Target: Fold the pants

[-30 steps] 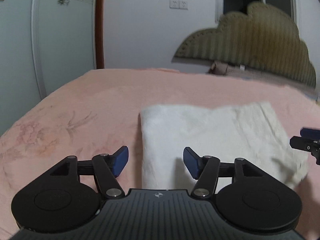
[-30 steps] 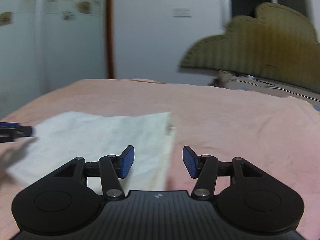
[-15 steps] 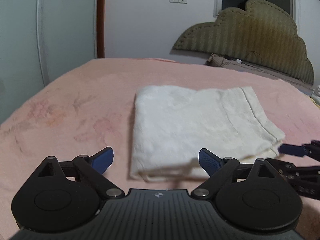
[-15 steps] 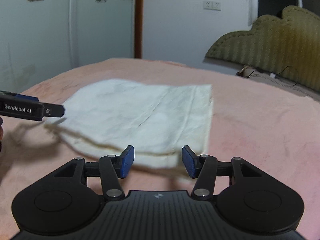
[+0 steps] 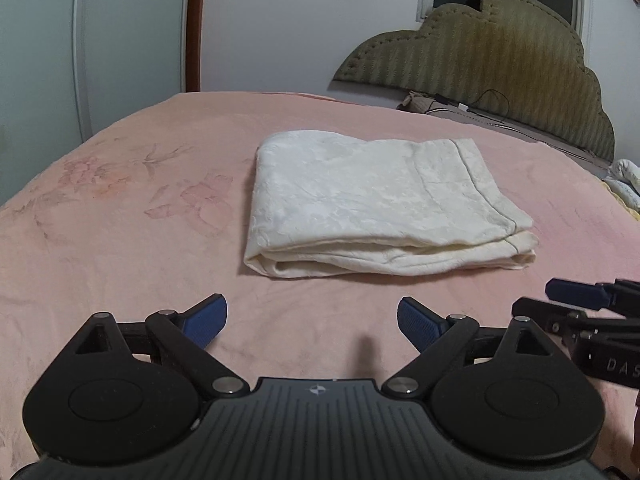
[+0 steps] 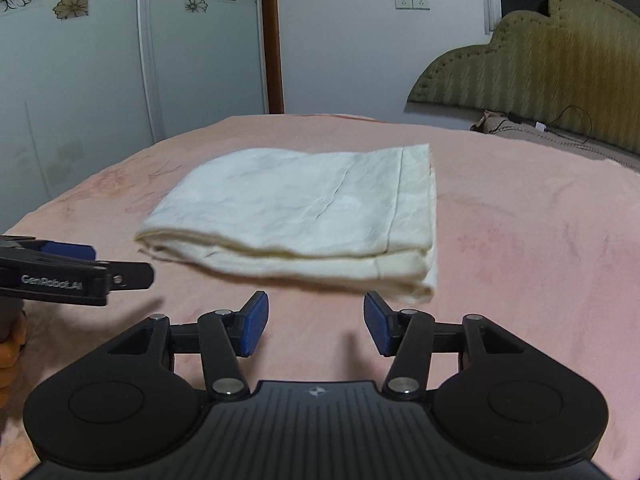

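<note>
The cream-white pants point(image 5: 372, 200) lie folded into a flat rectangle on the pink bedspread point(image 5: 120, 220), its stacked layers showing along the near edge. My left gripper point(image 5: 312, 324) hovers a little short of that edge, jaws wide open and empty. In the right wrist view the same pants point(image 6: 304, 204) lie just ahead of my right gripper point(image 6: 316, 326), which stands partly open with nothing between its blue pads. Each gripper shows at the side of the other's view: the right gripper point(image 5: 580, 304) and the left gripper point(image 6: 72, 268).
An olive padded headboard point(image 5: 500, 64) rises at the back right, with a cable and a pillow point(image 5: 628, 176) near it. Pale wardrobe doors point(image 6: 120, 60) with flower stickers stand behind the bed's left side. A hand point(image 6: 10, 344) shows at the far left.
Both grippers have drawn back from the pants, which now lie farther ahead. The left jaws have spread wider. The right jaws keep the same gap.
</note>
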Available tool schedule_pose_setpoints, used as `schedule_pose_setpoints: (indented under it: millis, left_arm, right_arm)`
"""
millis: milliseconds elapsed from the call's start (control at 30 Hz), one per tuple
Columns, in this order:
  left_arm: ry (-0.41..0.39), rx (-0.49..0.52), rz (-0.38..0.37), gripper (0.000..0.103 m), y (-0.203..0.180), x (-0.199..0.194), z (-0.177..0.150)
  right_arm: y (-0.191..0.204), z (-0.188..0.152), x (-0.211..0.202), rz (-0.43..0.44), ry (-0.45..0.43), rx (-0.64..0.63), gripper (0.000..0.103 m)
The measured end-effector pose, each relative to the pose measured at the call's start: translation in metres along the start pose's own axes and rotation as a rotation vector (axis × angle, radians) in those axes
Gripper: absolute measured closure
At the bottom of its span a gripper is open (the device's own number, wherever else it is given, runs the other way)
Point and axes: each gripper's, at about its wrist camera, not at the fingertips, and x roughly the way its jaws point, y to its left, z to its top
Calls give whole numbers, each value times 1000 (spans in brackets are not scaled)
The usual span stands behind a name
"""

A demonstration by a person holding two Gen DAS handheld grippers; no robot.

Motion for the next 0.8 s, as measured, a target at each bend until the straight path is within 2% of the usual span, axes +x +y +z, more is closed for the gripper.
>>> schedule_pose_setpoints:
  millis: [200,300,467,700,800]
  left_arm:
    - [21,17,24,9,-7,9,-8]
    - [30,33,48,9,-9,14,-11]
    - [40,75,105,2,-12,23,-15]
    - [37,79,129,0,-11,28,-19]
    - [40,72,125,0,-9,29,-19]
  right_arm:
    - [5,-17,-3,22,45,20,51]
    - [4,-22,-5,26,55,29,48]
    - [6,-27,-2,29,69,36,43]
    - [13,-28,0,32,77,20,26]
    - [16,-28,2,15,88,16,12]
